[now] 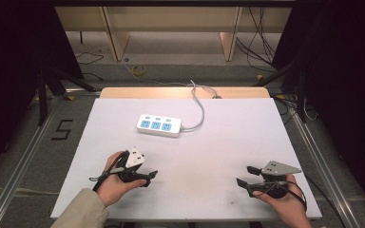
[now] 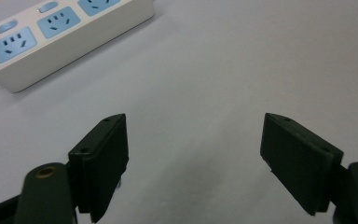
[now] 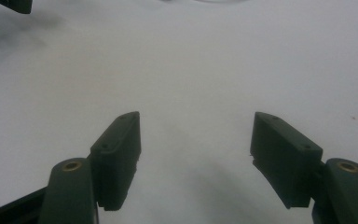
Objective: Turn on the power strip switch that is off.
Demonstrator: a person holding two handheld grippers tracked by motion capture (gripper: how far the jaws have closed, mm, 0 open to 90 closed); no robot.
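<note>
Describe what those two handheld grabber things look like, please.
Each is black with two flat fingers. The left gripper carries a white plate, the right gripper a grey three-cornered plate. Thin black cables trail from both. A beige sleeve covers the left forearm.

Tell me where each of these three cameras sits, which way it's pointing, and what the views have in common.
High view: above the person's side, looking forward and down on the white table; both hands, left gripper and right gripper enter from the bottom.
Left gripper view: rides the left gripper, looking along its open jaws toward the power strip.
Right gripper view: rides the right gripper, looking along open jaws over bare tabletop.
Shared: high and left gripper views both show the power strip.
</note>
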